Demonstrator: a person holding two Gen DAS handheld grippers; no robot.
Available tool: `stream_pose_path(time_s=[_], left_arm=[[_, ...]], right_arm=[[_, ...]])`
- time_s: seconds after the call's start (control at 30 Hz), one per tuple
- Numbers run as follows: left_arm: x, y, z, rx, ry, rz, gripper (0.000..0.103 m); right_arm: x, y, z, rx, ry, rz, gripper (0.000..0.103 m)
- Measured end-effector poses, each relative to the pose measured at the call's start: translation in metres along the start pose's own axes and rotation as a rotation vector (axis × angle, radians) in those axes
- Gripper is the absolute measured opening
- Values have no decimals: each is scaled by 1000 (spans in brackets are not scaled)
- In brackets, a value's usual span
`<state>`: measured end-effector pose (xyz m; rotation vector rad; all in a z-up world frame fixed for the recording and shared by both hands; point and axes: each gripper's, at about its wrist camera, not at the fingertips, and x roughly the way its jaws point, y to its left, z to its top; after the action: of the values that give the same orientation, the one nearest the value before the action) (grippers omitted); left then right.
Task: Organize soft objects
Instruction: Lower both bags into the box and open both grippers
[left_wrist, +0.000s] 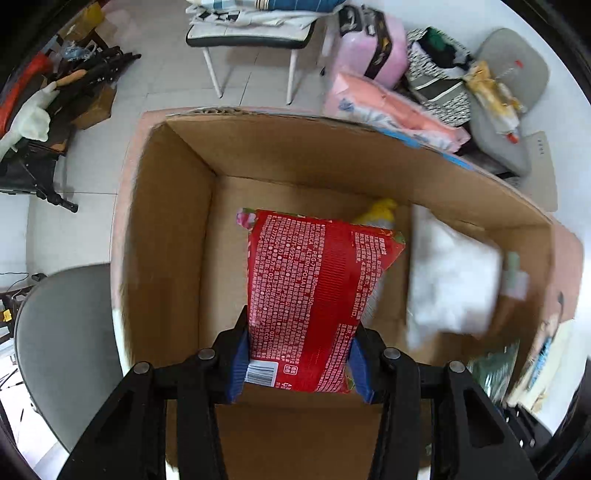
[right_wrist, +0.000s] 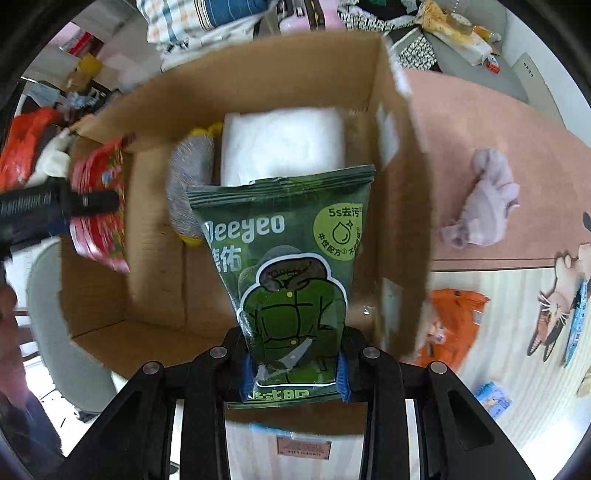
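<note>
Cardboard fills both views: an open cardboard box (left_wrist: 173, 229) seen from above. In the left wrist view, the left gripper (left_wrist: 301, 363) at the bottom centre has its blue pads pressed against the sides of a red packet (left_wrist: 314, 291), which hangs over the box interior. To the right lies a white soft pack (left_wrist: 450, 280), with a yellow item (left_wrist: 382, 210) partly hidden behind the red packet. In the right wrist view, the right gripper (right_wrist: 295, 373) clamps a green packet (right_wrist: 291, 266) at its lower end, above the box. On the box floor, upper centre, sit the white soft pack and a grey-and-yellow cloth (right_wrist: 188, 184) beside it. A lilac cloth (right_wrist: 484, 203) lies on the pink surface (right_wrist: 480, 107) at right.
</note>
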<state>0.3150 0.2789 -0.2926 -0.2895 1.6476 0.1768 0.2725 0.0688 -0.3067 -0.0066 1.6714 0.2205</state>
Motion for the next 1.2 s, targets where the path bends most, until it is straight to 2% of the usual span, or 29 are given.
stream_pose_path(time_s=[0.27, 0.43, 0.5, 0.53, 0.6, 0.67, 0.7, 0.73, 0.8, 0.83, 0.87, 1.03, 1.2], left_arm=[[39, -5, 28, 28, 59, 23, 43], [51, 0, 31, 39, 95, 24, 44], [50, 5, 32, 14, 107, 4, 45], [46, 8, 31, 0, 109, -13, 45], [34, 8, 31, 0, 89, -31, 59], [19, 9, 27, 11, 57, -23, 76], [7, 8, 24, 21, 29, -14, 80], [-1, 8, 22, 27, 12, -9, 88], [-22, 8, 12, 33, -37, -12, 91], [-31, 8, 7, 39, -55, -10, 97], [-39, 10, 0, 46, -72, -4, 101], [-81, 11, -47, 82, -182, 18, 101], [-92, 8, -85, 104, -219, 14, 101]], right_arm=[[41, 12, 6, 3, 71, -43, 35], [51, 11, 12, 13, 81, -59, 36], [52, 12, 15, 25, 102, -32, 38], [52, 15, 18, 32, 113, -23, 45], [45, 19, 20, 32, 114, 11, 62], [34, 26, 21, 22, 102, 27, 71], [26, 30, 21, 15, 89, 25, 73], [21, 33, 21, 8, 81, 20, 77], [8, 38, 21, -7, 51, -20, 98], [-1, 41, 21, -15, 23, -43, 103], [-8, 41, 21, -16, 3, -52, 103], [-45, 39, 15, -19, -66, -81, 103], [-73, 29, -6, -22, -138, -77, 103]])
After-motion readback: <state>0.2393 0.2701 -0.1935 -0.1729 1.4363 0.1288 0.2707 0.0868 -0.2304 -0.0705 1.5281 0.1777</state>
